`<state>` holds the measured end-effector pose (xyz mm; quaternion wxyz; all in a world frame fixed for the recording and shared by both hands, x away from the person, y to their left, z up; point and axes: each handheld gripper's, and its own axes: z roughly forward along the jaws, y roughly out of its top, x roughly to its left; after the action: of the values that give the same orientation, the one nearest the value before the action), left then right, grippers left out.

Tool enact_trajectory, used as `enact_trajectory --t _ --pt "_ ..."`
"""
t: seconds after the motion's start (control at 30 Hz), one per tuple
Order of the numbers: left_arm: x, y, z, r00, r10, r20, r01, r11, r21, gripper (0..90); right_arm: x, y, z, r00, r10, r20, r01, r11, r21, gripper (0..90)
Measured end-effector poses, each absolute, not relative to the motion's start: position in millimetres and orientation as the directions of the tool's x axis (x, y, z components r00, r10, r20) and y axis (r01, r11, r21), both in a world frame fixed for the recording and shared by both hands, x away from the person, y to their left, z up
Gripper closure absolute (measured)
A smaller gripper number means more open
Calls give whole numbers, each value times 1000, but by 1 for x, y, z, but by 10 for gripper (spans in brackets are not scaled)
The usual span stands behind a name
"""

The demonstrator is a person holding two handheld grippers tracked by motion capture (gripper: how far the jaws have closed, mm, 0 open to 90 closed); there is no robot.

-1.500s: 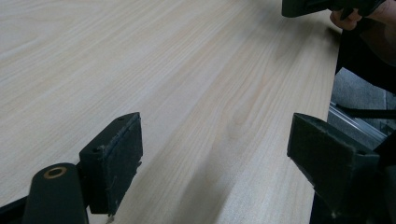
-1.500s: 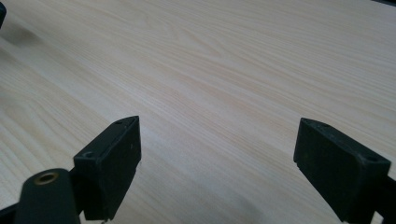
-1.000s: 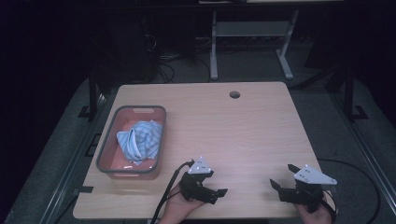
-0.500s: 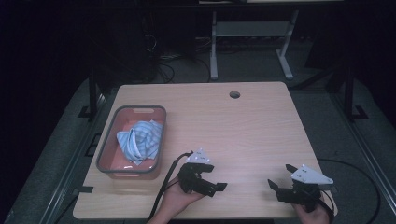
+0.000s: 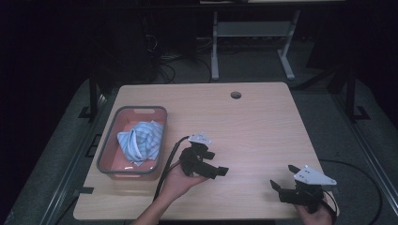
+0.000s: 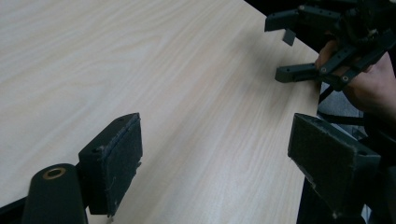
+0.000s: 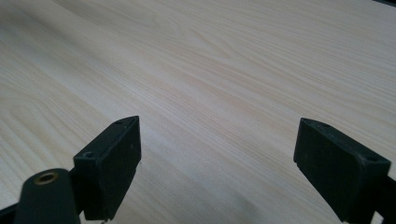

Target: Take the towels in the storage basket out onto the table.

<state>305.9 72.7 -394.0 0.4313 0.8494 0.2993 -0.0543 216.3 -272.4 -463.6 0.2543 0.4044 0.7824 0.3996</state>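
Both the left gripper (image 5: pixel 220 171) and right gripper (image 5: pixel 280 183) hang with jaws wide apart over bare table (image 5: pixel 263 126), while the cloth (image 5: pixel 141 140), off to the left gripper's left in the bin (image 5: pixel 112 161), looks soft and light, so probably pinch a raised fold.

On the pale wooden table (image 5: pixel 263 117), the grey-rimmed pink plastic bin (image 5: pixel 109 154) sits at my left, with the crumpled blue-and-white striped cloth (image 5: pixel 141 140) inside it. My left gripper (image 5: pixel 213 171) is just right of the bin, jaws pointing away from it. My right gripper (image 5: pixel 281 180) is well right of the bin, near the table's front edge. A round cable hole (image 5: pixel 235 95) lies behind and right of the bin, near the far edge.
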Motion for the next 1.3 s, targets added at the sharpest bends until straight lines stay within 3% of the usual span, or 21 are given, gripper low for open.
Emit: enact_trajectory --t 1.3 --pt "335 121 -344 760 577 -300 587 -411 697 177 215 -275 -462 -535 841 -77 426 347 835 145"
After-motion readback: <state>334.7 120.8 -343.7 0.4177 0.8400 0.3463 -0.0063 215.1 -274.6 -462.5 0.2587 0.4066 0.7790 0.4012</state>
